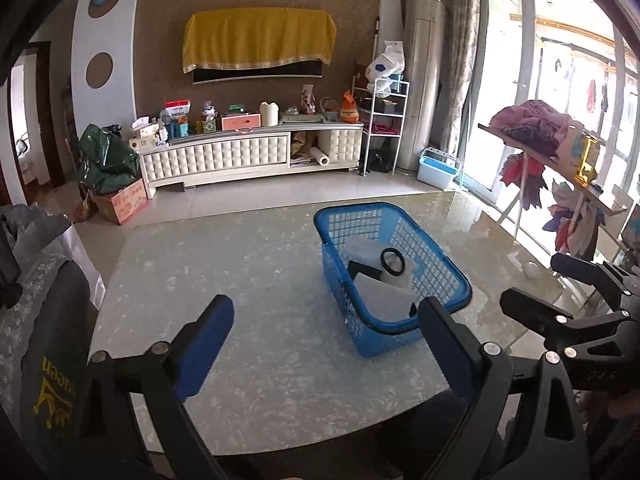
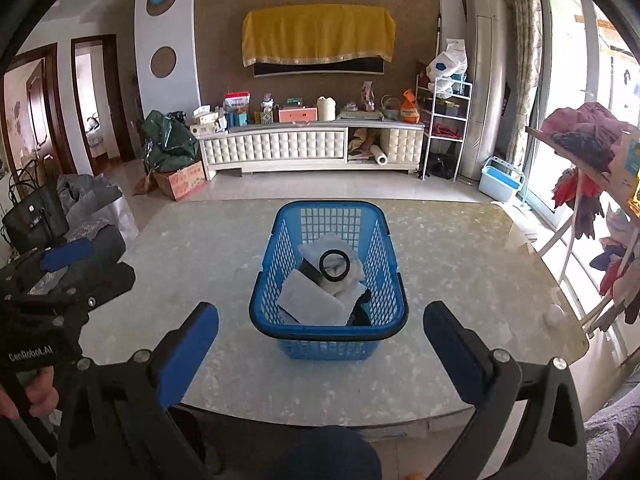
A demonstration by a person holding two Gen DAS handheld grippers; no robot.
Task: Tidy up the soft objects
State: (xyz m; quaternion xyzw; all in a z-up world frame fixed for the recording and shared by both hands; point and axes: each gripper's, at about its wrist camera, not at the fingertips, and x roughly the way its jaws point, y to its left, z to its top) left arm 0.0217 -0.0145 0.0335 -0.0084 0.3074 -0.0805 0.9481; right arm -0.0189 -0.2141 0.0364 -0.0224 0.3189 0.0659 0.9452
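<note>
The soft objects (image 2: pixel 320 300), grey and white cloths with a black ring (image 2: pixel 335 266) on top, lie piled in the blue basket (image 2: pixel 280 332), straight ahead of the right gripper (image 2: pixel 320 344) and ahead-right of the left gripper (image 1: pixel 328 344). Both tongs are spread wide and hold nothing, above the near edge of the marble table (image 2: pixel 200 264). Sorting looks finished or paused; any next move would need a reach forward into the basket.

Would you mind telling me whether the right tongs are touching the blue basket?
Apart: the right wrist view shows bare table between the open right tongs and blue basket.
</note>
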